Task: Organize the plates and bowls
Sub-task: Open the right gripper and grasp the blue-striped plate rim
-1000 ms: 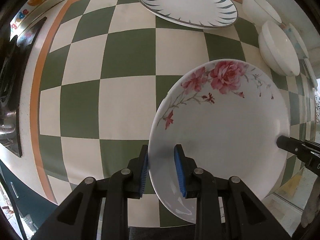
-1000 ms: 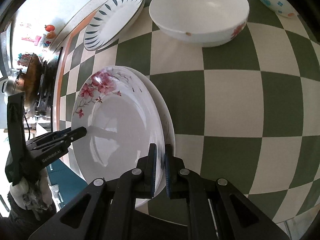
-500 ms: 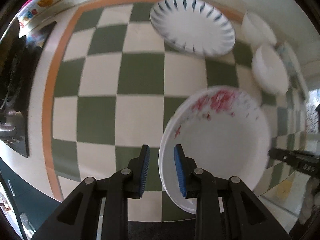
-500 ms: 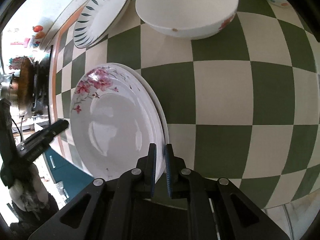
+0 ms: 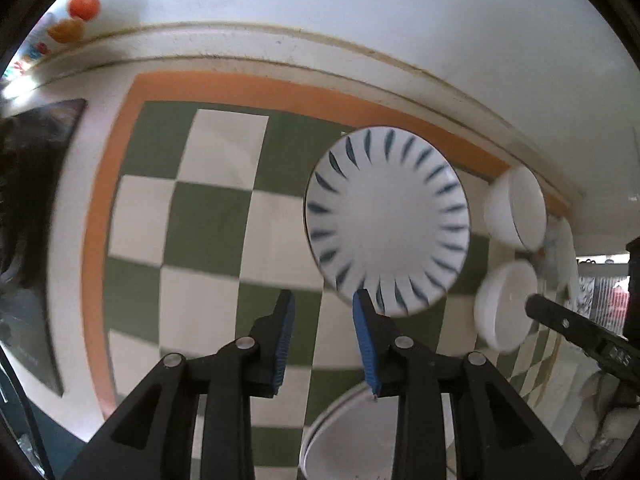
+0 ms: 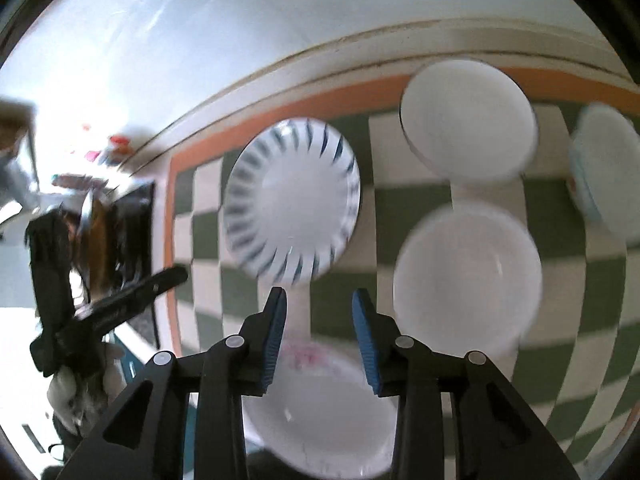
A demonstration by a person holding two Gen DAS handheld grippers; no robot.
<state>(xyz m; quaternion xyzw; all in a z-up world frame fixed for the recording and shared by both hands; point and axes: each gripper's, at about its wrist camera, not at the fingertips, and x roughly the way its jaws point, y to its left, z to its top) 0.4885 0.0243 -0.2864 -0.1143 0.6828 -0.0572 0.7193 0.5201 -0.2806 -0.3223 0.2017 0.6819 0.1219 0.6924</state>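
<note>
A: Both claws gaping, gripping nothing: left claw (image 5: 323,336), right claw (image 6: 319,334). Floral plate (image 6: 320,412) flat on checkered tabletop (image 5: 208,220) just below.

B: Yep. Further out, blue-striped plate (image 5: 386,220), then white bowls (image 6: 467,276) by the wall.

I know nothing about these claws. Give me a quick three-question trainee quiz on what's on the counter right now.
1. True or false: the left claw grips the blue-striped plate.
2. The right claw is: A open, B shut on a bowl, C out of view.
3. Fill in: the floral plate lies nearest the camera, beneath the right claw, on the green and white ____ cloth.

Key: 1 false, it is open and holds nothing; 2 A; 3 checkered.
</note>
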